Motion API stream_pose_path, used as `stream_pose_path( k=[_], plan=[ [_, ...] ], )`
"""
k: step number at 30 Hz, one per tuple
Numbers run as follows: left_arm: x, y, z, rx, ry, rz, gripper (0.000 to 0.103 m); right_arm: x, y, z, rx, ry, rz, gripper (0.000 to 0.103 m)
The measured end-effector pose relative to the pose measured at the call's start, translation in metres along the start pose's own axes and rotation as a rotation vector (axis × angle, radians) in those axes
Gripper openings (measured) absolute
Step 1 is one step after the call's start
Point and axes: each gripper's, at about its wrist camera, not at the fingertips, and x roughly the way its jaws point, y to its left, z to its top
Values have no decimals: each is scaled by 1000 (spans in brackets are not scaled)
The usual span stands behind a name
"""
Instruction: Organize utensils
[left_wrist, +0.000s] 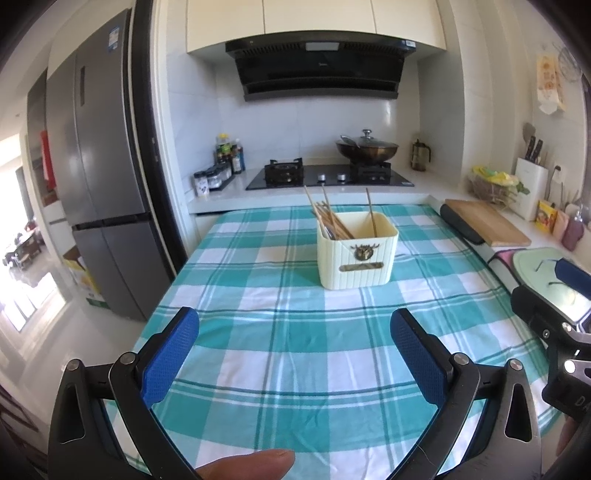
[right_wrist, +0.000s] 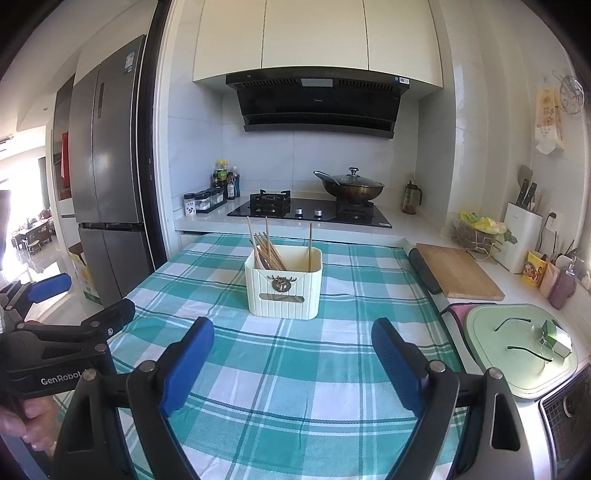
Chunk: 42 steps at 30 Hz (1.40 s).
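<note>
On the teal-and-white checked tablecloth (left_wrist: 280, 332) stands a cream ribbed utensil holder (left_wrist: 357, 251), its front face, with a brass ornament and a slot, turned toward both cameras. At its left end a bundle of wooden chopsticks (left_wrist: 328, 218) stands nearly upright, long axes leaning up and to the left, tips above the rim. A single chopstick (left_wrist: 370, 210) stands near the right end, almost vertical, apart from the bundle.

The left gripper (left_wrist: 294, 325) hangs above the near part of the cloth, its blue pads spread wide with only cloth between them; a fingertip (left_wrist: 251, 463) shows at the bottom edge. The right gripper (right_wrist: 292, 334) hangs likewise, jaws wide apart and empty, short of the holder.

The left wrist view alone catches the right gripper's black frame at its right edge. The right wrist view alone shows the left gripper from the side at its left edge, marked "GenRobot", with a hand (right_wrist: 26, 421) gripping it. That view also takes in the pale green board (right_wrist: 491, 354) more fully, along with the wooden cutting board (right_wrist: 461, 273).
</note>
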Motion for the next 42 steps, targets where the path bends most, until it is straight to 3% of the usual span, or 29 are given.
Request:
stream_pose_path(
  k=[36,42],
  plan=[
    [-1,-2,0,1,1,-8,103,2,3,1,7,-1,-4,89],
    [1,-2,1,-35,-11,11,103,3,4,0,6,3,-2,89]
  ],
)
